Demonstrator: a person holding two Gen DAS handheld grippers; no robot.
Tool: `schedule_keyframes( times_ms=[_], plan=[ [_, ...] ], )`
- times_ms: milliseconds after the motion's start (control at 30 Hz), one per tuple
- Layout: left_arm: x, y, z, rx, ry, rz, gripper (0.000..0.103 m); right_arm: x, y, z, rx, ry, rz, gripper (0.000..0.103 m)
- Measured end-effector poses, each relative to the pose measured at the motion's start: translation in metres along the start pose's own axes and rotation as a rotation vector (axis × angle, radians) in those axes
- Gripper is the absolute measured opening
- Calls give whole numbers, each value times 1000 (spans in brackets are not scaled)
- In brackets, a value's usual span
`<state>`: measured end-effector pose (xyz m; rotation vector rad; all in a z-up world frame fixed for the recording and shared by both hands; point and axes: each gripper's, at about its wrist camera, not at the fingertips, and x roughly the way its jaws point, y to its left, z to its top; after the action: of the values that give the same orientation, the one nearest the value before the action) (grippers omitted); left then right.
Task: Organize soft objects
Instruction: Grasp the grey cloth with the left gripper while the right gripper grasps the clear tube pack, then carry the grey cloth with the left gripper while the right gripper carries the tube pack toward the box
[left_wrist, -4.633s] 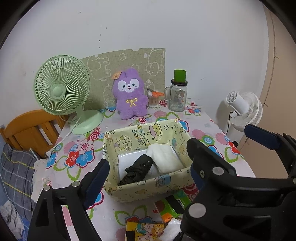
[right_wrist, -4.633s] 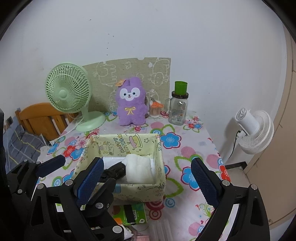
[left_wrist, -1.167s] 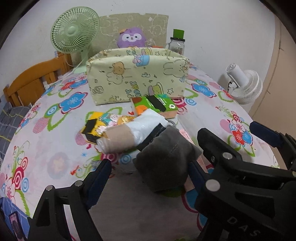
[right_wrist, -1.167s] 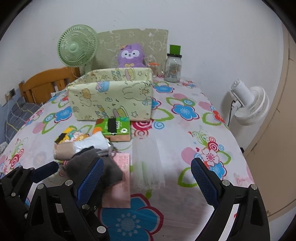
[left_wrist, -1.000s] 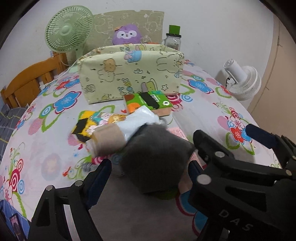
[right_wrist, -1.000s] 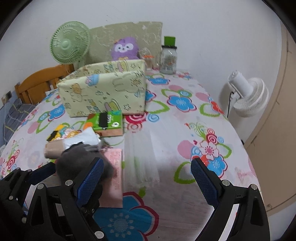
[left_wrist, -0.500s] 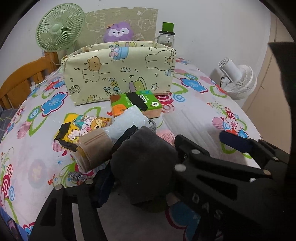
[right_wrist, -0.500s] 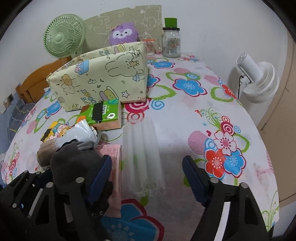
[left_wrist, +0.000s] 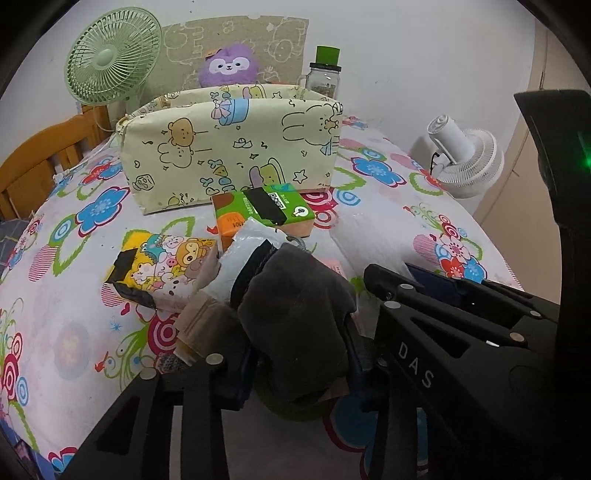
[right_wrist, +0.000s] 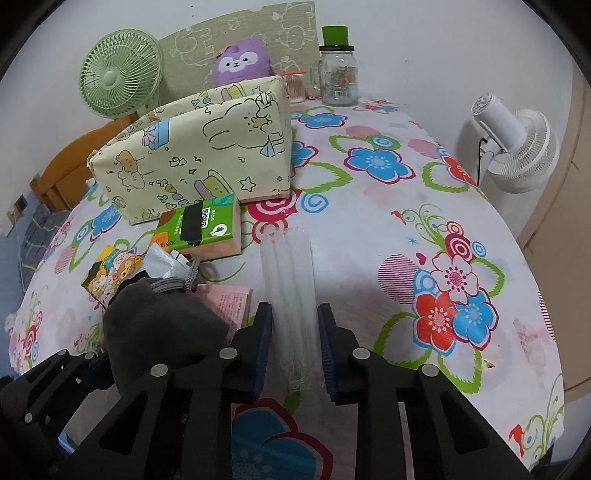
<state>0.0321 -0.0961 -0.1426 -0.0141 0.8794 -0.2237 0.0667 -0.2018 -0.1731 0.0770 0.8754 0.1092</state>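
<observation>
A dark grey soft pouch (left_wrist: 295, 314) with a grey cord lies in a pile near the table's front edge. My left gripper (left_wrist: 295, 365) has it between its fingers; the jaws are closing and the pads press its sides. The same pouch (right_wrist: 155, 325) bulges at lower left in the right wrist view. My right gripper (right_wrist: 295, 347) is shut on the near end of a clear packet of white sticks (right_wrist: 288, 280) that lies flat on the flowered cloth. A cartoon-printed fabric box (left_wrist: 232, 147) stands behind the pile; what is inside it is hidden.
Around the pouch lie a beige roll (left_wrist: 207, 325), a white plastic bag (left_wrist: 247, 243), a yellow cartoon tissue pack (left_wrist: 162, 266), a green tissue pack (left_wrist: 266, 210) and a pink packet (right_wrist: 229, 306). At the back stand a green fan (left_wrist: 110, 59), purple plush (left_wrist: 229, 66) and jar (left_wrist: 323, 77).
Both pairs of jaws have come together from wide open. The left fingers now squeeze the grey pouch, and the right fingers have shut on the clear packet.
</observation>
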Motion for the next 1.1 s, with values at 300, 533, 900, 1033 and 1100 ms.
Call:
schedule_keyframes(
  times_ms=[300,533,900,1033,1100],
  plan=[
    [-12,1,1,-2,-27,7,35,-13,4,2,-4,-35,1,24],
    [-26,2,5,2,-57,14,34,-27,8,7,-10,-59,3,24],
    [-52,1,23,22,-112,18,34,-60,17,25,-10,-133,1,24],
    [-60,2,31,21,-127,26,34,-70,20,30,-7,-150,-7,24],
    [-63,2,33,24,-131,25,34,-74,22,31,-5,-155,-12,24]
  ],
)
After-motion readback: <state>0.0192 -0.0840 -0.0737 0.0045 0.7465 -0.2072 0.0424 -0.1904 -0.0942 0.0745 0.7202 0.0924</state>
